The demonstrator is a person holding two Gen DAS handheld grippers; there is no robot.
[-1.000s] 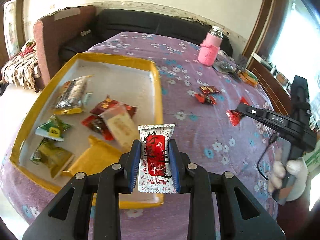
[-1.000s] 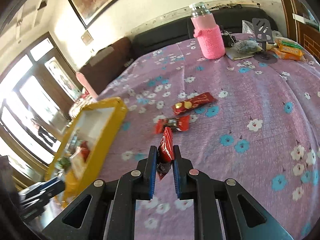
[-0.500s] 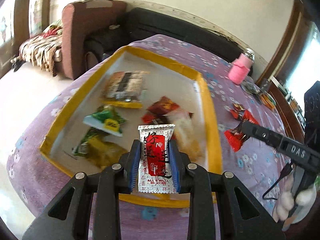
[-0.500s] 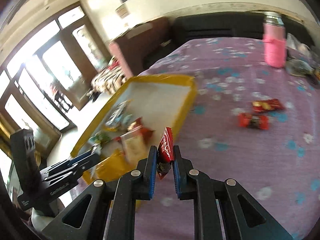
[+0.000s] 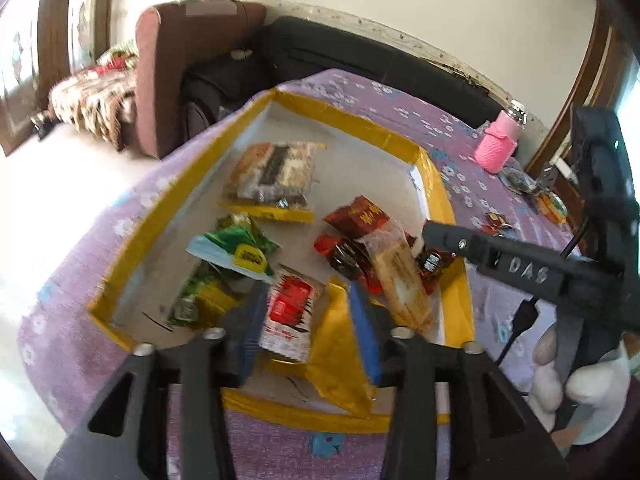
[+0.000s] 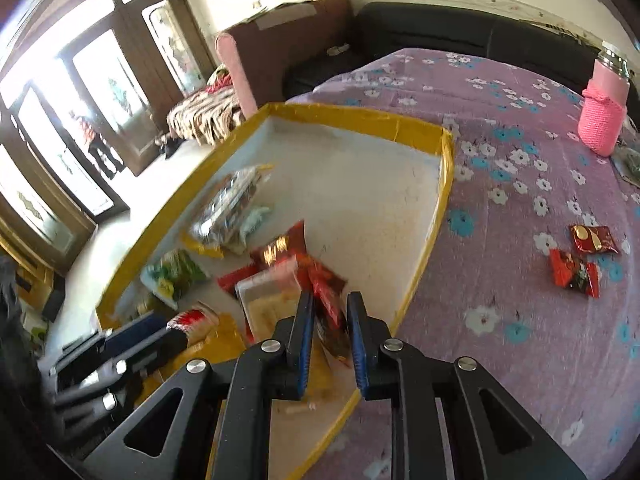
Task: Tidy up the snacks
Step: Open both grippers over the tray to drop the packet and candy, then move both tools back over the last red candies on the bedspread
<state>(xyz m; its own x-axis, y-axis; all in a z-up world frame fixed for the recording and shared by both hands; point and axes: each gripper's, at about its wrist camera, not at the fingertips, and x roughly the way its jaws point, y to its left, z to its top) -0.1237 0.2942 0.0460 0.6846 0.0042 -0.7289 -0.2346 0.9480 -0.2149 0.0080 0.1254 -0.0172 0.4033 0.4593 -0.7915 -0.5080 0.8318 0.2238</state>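
A yellow-rimmed tray (image 5: 431, 168) (image 6: 445, 188) on the purple flowered cloth holds several snack packets. My left gripper (image 5: 306, 320) is open above the tray's near end; the white and red packet (image 5: 290, 314) lies loose between its spread fingers. My right gripper (image 6: 330, 334) is over the tray's near right part with its jaws slightly apart; a dark red packet (image 6: 330, 308) sits between them, and I cannot tell whether they grip it. The right gripper also shows in the left wrist view (image 5: 434, 236), with that packet (image 5: 434, 264) at its tip.
Two red packets (image 6: 576, 260) lie on the cloth right of the tray. A pink-sleeved bottle (image 6: 604, 120) stands at the far right. A black sofa (image 5: 360, 60) and a brown armchair (image 5: 192, 52) lie beyond the table.
My left gripper has opened and let go of the white and red packet over the tray. My right gripper has moved left over the tray and its jaws have parted a little.
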